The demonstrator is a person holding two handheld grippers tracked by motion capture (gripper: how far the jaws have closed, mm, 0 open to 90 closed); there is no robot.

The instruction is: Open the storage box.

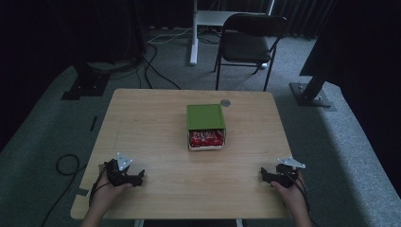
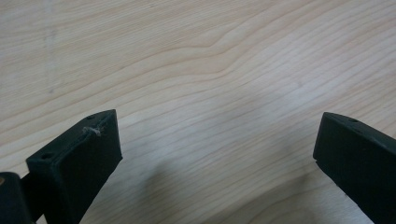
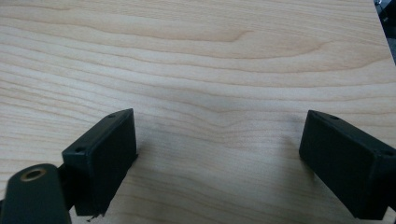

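1. Wood-grain table stands in a dim room with grey carpet, and its near edge is where both hands rest.

2. Nearest to the person, the left gripper sits low over the table at the near left corner. In the left gripper view its jaws stand wide apart, with bare wood between them and nothing held.

3. At the near right corner the right gripper sits in the same way. In the right gripper view its jaws are also spread wide, and between them is bare table surface.

4. Farther, at the middle of the table, lies the green box. It looks partly slid open toward the person: a white tray comes out from under the green cover, and red packets are visible inside it. I cannot read what the packets are.

5. Just beyond the box, near the far edge, a small round grey disc is set in the table top.

6. Behind the table a dark folding chair stands on the carpet, and cables lie on the floor at the left.

7. My judgement on progress: the work on the box has not really begun. Both grippers are well apart from it and empty. Reaching forward, gripping the box or tray, and handling the packets all remain.
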